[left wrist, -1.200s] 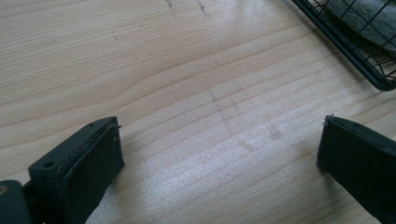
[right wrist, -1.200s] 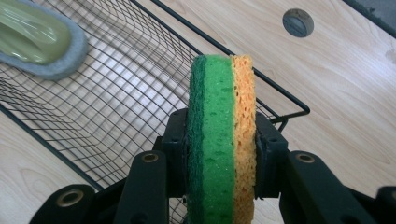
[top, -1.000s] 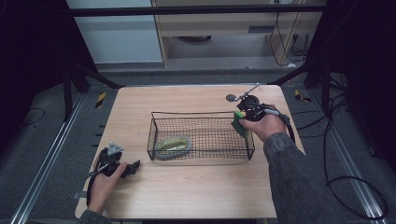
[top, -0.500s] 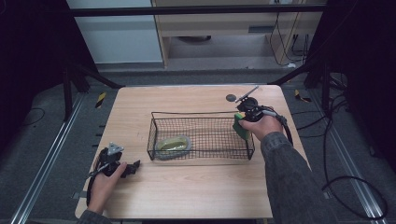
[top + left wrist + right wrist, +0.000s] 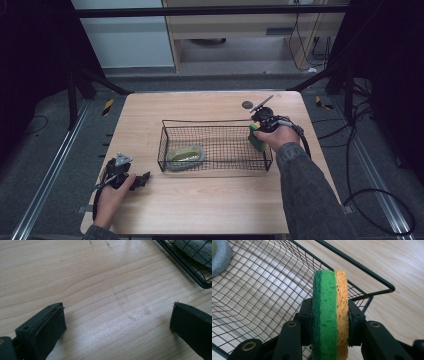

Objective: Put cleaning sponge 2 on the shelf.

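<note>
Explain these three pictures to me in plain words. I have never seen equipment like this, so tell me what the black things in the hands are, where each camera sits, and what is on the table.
A person sits at a wooden table and holds a hand-worked grasping tool in each hand; there is no robot arm. The high view looks down from above the person. The other two cameras ride on the tools and look along their black jaws.

On the table stands a black wire basket with a greenish, grey-edged thing inside.

The right tool is shut on a green and orange sponge, held upright over the basket's right end.

The left tool rests on the table near the person, its jaws open with only bare wood between them.
</note>
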A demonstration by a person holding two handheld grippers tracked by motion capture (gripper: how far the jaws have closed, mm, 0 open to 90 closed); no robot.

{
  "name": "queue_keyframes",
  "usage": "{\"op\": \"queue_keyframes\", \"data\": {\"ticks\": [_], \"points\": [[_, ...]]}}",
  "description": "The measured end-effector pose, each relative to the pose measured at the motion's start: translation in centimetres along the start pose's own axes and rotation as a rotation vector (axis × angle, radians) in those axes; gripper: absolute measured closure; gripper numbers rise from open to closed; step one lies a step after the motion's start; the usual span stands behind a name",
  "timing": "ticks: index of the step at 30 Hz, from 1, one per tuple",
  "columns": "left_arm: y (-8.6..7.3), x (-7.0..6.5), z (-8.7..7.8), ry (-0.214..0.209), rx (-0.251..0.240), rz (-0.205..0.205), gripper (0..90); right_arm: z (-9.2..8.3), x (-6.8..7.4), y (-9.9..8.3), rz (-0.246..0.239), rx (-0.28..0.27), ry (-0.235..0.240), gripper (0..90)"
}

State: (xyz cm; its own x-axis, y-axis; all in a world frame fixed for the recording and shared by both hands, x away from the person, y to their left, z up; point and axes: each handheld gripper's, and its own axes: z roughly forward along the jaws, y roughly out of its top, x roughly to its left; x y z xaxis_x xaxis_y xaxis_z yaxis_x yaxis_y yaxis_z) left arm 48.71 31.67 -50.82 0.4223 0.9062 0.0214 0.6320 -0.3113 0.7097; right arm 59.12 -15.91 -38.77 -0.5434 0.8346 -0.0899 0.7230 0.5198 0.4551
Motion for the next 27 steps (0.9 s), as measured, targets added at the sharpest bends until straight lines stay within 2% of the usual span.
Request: {"op": "queue_keyframes", "data": {"ticks": [3, 11, 18, 27], "points": [[0.0, 0.0, 0.0, -0.001, 0.000, 0.000, 0.0, 0.4, 0.0, -0.1, -0.004, 0.006, -0.004, 64.1], [0.0, 0.0, 0.0, -0.001, -0.002, -0.002, 0.0, 1.5, 0.0, -0.1, 0.022, 0.010, -0.012, 64.0], [0.0, 0.0, 0.0, -0.002, -0.001, 0.001, 0.0, 2.1, 0.2, 0.0, 0.013, 0.019, -0.013, 63.3], [0.0, 0.0, 0.0, -0.002, -0.001, 0.001, 0.0, 2.0, 0.6, 0.1, 0.012, 0.021, -0.009, 56.1]]}}
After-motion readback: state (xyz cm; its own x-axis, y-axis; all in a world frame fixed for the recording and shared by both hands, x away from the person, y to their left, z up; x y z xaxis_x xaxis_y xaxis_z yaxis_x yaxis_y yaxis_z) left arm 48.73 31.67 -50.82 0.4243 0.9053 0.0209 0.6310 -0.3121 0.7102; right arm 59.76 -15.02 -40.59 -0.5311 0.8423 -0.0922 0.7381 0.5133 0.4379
